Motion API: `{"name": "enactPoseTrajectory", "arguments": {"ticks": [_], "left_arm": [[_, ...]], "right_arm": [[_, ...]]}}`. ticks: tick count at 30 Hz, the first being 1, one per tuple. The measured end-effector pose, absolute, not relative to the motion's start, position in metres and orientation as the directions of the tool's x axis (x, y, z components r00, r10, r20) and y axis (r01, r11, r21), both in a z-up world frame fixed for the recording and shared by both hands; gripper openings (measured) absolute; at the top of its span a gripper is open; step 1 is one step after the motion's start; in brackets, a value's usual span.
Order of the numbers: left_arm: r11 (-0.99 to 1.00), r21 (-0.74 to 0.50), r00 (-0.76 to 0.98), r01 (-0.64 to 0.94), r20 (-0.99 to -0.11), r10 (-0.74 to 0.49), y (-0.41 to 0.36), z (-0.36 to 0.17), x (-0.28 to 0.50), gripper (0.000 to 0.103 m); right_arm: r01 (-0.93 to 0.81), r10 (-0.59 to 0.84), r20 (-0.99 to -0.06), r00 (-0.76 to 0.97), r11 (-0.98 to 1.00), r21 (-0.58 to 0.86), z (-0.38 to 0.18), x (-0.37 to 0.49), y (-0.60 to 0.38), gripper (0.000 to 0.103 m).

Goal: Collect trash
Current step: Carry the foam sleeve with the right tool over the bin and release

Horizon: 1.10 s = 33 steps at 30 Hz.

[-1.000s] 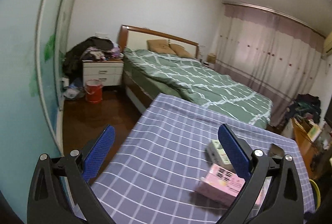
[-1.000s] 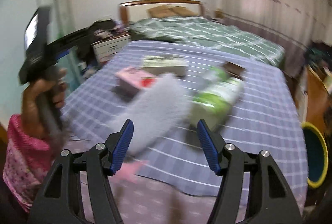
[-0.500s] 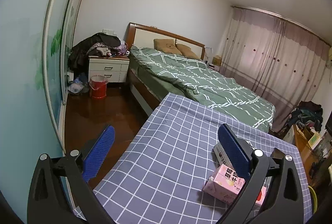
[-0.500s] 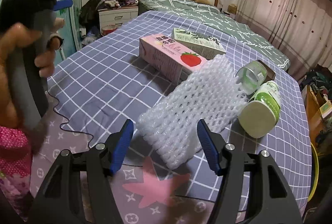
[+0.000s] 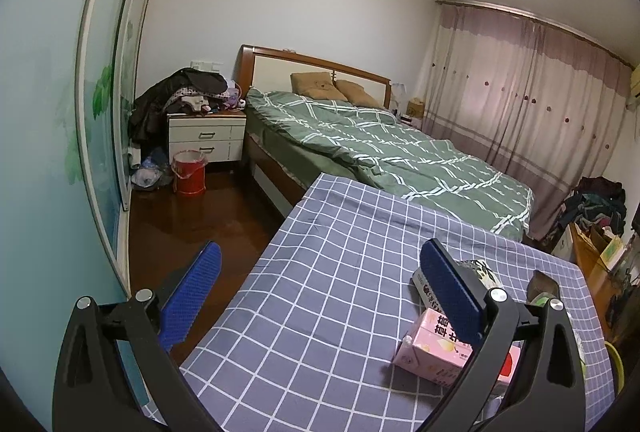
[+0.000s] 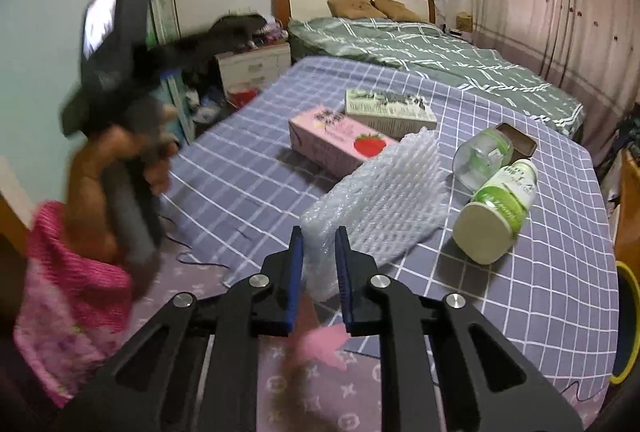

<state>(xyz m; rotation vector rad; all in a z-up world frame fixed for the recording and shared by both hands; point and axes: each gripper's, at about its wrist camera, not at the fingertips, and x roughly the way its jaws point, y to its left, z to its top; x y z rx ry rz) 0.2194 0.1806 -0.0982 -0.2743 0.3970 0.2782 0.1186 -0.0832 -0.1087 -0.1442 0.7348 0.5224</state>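
Note:
A white foam net sleeve (image 6: pixel 384 200) lies on the blue checked tablecloth (image 6: pixel 240 168). My right gripper (image 6: pixel 318 252) has the sleeve's near end between its blue pads; the jaws are closing and pinch the foam. Behind it lie a pink strawberry carton (image 6: pixel 336 144), a green-and-white box (image 6: pixel 388 108), a clear plastic cup (image 6: pixel 480 156) and a white bottle with a green label (image 6: pixel 500 208). My left gripper (image 5: pixel 320 252) hangs open over the table's left side with nothing between its fingers. The pink carton (image 5: pixel 440 348) shows partly behind its right finger.
A hand with a pink sleeve (image 6: pixel 76 272) holds the left gripper, blurred, at the table's left. A yellow-rimmed bin (image 6: pixel 626 316) stands right of the table. Beyond are a bed (image 5: pixel 400 152), a nightstand (image 5: pixel 206 138) and a red bucket (image 5: pixel 189 172) on the floor.
My right gripper's jaws have gone from wide apart to narrow, pinching the foam sleeve's near end. The hand with the left gripper now shows blurred and lower.

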Motion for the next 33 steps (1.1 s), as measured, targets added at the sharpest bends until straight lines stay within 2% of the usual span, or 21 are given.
{"name": "enactPoseTrajectory", "arguments": {"ticks": [8, 15, 20, 27, 33], "left_arm": [[0.935, -0.183, 0.886, -0.304, -0.415, 0.207, 0.175, -0.098, 0.221, 0.098], [0.94, -0.172, 0.887, -0.296, -0.414, 0.203, 0.17, -0.098, 0.221, 0.098], [0.947, -0.162, 0.889, -0.279, -0.417, 0.19, 0.167, -0.098, 0.223, 0.098], [0.958, -0.157, 0.894, -0.239, -0.421, 0.154, 0.161, -0.099, 0.228, 0.098], [0.974, -0.15, 0.899, -0.168, -0.429, 0.089, 0.151, -0.104, 0.234, 0.098]], "right_arm": [[-0.497, 0.502, -0.624, 0.599, 0.844, 0.202, -0.074, 0.112, -0.127, 0.015], [-0.44, 0.475, -0.558, 0.68, 0.874, 0.207, -0.046, 0.107, -0.168, 0.015], [-0.317, 0.377, -0.523, 0.765, 0.926, 0.204, -0.033, 0.113, -0.216, 0.015], [-0.069, 0.156, -0.5, 0.852, 0.98, 0.189, -0.03, 0.122, -0.307, 0.015], [0.17, -0.078, -0.567, 0.82, 0.979, 0.111, -0.063, 0.149, -0.382, 0.015]]}}
